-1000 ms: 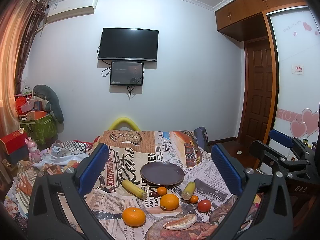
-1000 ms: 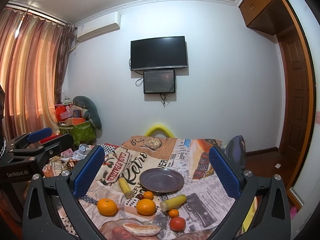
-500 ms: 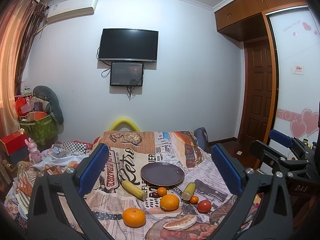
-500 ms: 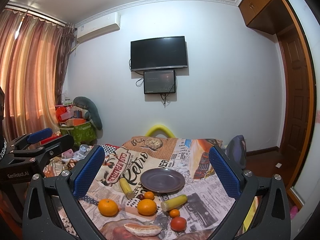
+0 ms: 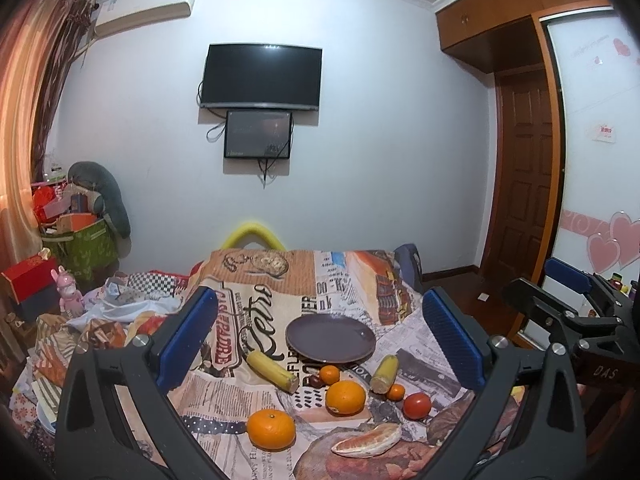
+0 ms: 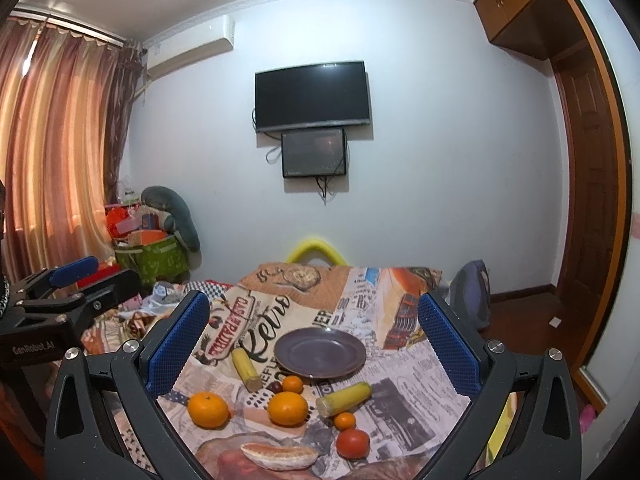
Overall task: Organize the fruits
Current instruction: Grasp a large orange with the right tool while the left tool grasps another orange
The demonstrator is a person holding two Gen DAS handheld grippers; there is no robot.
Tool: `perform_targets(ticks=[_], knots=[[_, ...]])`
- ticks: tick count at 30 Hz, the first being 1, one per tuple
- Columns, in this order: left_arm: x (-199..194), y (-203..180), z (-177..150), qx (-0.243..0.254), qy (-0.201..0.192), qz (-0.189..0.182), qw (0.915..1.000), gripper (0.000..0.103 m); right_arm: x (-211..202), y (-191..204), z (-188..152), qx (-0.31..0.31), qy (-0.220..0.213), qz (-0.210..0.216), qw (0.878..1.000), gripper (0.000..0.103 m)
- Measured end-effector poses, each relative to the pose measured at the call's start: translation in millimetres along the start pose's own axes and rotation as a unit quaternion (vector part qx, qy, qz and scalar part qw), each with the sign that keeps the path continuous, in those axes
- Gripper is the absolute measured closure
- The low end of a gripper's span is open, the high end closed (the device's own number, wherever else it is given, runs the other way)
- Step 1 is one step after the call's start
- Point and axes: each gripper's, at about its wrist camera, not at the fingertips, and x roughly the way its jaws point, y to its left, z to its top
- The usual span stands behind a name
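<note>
An empty dark purple plate (image 5: 330, 339) (image 6: 319, 353) lies on a table covered with a newspaper-print cloth (image 5: 256, 312). In front of it sit two large oranges (image 5: 271, 428) (image 5: 345, 397), two small tangerines (image 5: 330, 374) (image 5: 395, 391), a red tomato (image 5: 417, 405), two corn cobs (image 5: 272, 371) (image 5: 384, 368), a dark date (image 5: 316, 381) and a bread roll (image 5: 366, 440). My left gripper (image 5: 320, 344) hangs open above the near edge, holding nothing. My right gripper (image 6: 314, 344) is open and empty too, beside it.
The right gripper's body (image 5: 580, 320) shows at the right edge of the left wrist view. A yellow chair back (image 5: 252, 232) stands behind the table. Clutter and a green box (image 5: 80, 244) fill the left corner. A wooden door (image 5: 524, 176) is at right.
</note>
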Motion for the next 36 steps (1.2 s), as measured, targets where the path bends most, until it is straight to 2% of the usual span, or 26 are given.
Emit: perform_targets(ticks=[5,7,9,13,16,23,26,36], knots=[[23.5,14.7,-13.2,-0.014,0.028,-0.011,0.9995,0.000,25.5,-11.3,-17.1,0.009,0.045,-0.015,0.999,0.000],[34.0,23.7,-18.7,-0.021,0.042,-0.010,0.9988,0.000,37.2,-17.0,-24.4,0.019,0.071,-0.009,0.997,0.000],[46.6,31.4,-25.3,-0.024,0.061,-0.001,0.9978,0.000,51.1,-22.5,-33.3,0.025,0.100,0.005,0.995,0.000],[72.7,47.6,-41.1,-0.027,0.101,0.024,0.9942,0.000,69.8,-23.1,-46.9,0.012,0.131,0.005,0.991,0.000],[91.9,60.1,-56.8,-0.034,0.137,0.027,0.9896,0.000,82.7,-21.1,-56.5,0.003,0.154,0.011,0.988,0.000],[130.1,83.8,-92.7,-0.044,0.212,0.052,0.9749,0.000,115.9,-12.9,-79.8,0.000,0.207,0.054,0.977,0.000],[141.3,90.4,-103.1,-0.038,0.234,0.057,0.9699,0.007,130.2,-5.8,-91.2,-0.012,0.231,0.061,0.971,0.003],[166.6,90.9,-137.5,-0.038,0.312,0.038,0.9487,0.008,171.3,8.8,-125.2,-0.014,0.301,0.100,0.948,0.023]])
